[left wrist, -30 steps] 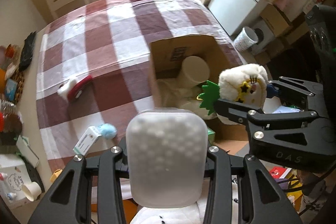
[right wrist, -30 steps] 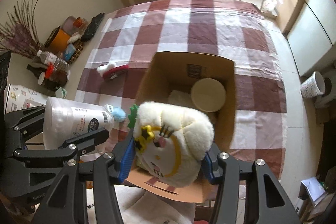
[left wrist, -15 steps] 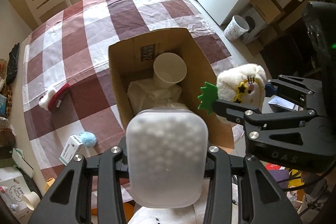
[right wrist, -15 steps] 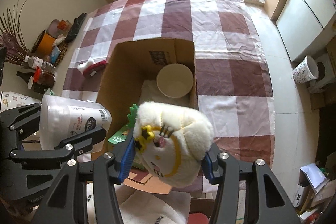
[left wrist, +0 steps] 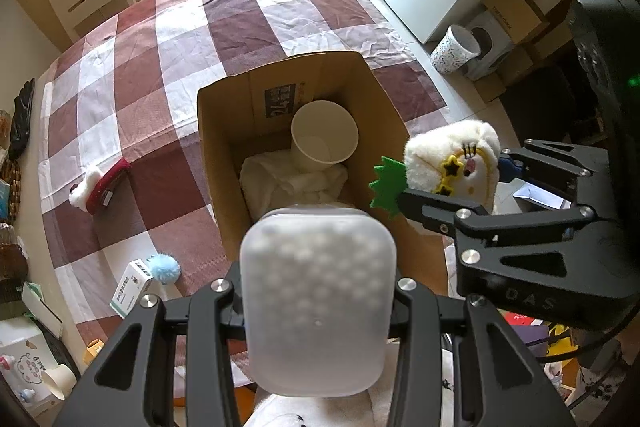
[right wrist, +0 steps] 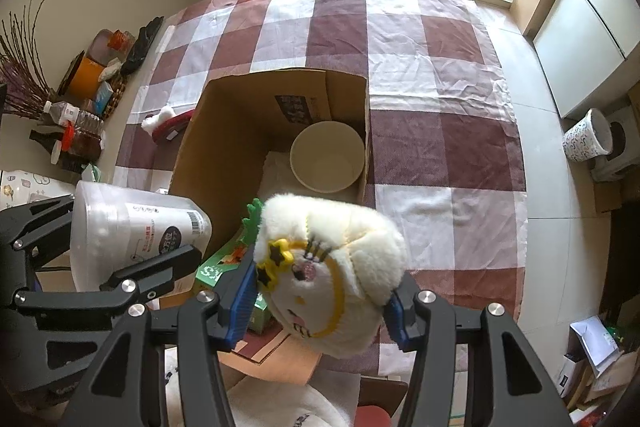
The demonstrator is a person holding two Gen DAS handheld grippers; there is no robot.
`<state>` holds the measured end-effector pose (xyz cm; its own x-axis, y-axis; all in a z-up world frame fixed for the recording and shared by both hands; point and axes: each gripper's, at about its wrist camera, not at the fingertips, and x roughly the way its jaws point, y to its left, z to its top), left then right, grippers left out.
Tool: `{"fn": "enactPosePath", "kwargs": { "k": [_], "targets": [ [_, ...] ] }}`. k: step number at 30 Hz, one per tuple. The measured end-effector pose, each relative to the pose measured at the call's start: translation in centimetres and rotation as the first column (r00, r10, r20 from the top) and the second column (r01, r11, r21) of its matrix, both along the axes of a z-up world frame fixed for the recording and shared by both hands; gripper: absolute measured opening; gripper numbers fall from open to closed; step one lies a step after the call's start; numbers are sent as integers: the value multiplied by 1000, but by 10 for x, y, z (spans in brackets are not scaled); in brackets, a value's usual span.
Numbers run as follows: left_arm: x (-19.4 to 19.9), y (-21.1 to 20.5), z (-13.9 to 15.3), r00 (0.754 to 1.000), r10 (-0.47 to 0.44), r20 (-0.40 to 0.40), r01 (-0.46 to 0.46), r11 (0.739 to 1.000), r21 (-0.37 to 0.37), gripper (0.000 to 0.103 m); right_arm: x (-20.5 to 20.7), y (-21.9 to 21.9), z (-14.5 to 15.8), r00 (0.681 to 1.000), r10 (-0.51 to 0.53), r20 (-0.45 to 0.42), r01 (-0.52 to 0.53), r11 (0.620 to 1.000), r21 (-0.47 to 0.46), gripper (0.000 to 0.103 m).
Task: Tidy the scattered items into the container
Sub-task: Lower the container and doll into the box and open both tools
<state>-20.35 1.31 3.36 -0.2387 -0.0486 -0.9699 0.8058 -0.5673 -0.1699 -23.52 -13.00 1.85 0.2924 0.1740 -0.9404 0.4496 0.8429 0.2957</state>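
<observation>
My left gripper [left wrist: 318,303] is shut on a translucent white plastic jar [left wrist: 318,301], held above the near end of the open cardboard box [left wrist: 224,147]; the jar also shows in the right wrist view [right wrist: 132,227]. My right gripper [right wrist: 320,301] is shut on a white plush toy [right wrist: 332,267] with yellow star glasses and a green leaf, held over the box's near right side; it also shows in the left wrist view [left wrist: 452,163]. Inside the box lie a paper cup [left wrist: 324,139], white cloth [left wrist: 292,183] and a green packet [right wrist: 224,263].
On the checked tablecloth [left wrist: 140,75] left of the box lie a red and white plush slipper [left wrist: 100,183], a blue pompom [left wrist: 162,267] and a small white carton [left wrist: 130,287]. Bottles and jars [right wrist: 76,131] crowd the left table edge. A patterned bin [left wrist: 454,49] stands on the floor at right.
Both grippers have moved forward with their loads, so the box now lies more directly under them. The jar and the plush stay gripped.
</observation>
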Motion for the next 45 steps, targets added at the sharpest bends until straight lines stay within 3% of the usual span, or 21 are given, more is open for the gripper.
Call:
{"fn": "enactPosePath", "kwargs": {
  "k": [6, 15, 38, 41, 43, 45],
  "targets": [
    [0, 2, -1, 1000, -9, 14, 9, 1000, -12, 42, 7, -2, -5, 1000, 4, -4, -4, 1000, 4, 55],
    [4, 7, -19, 999, -20, 29, 19, 999, 31, 42, 18, 0, -8, 1000, 21, -7, -20, 1000, 9, 55],
    [0, 7, -22, 999, -37, 25, 36, 998, 50, 42, 35, 9, -2, 1000, 28, 14, -28, 1000, 10, 55],
    [1, 7, -18, 999, -33, 17, 32, 998, 47, 54, 37, 9, 1, 999, 21, 27, -22, 1000, 21, 57],
    [1, 7, -13, 999, -29, 15, 28, 999, 28, 69, 38, 8, 4, 999, 7, 34, -8, 1000, 30, 58],
    [1, 6, -9, 1000, -28, 14, 28, 999, 19, 70, 37, 6, 9, 999, -8, 47, 7, 1000, 27, 58]
  ]
}}
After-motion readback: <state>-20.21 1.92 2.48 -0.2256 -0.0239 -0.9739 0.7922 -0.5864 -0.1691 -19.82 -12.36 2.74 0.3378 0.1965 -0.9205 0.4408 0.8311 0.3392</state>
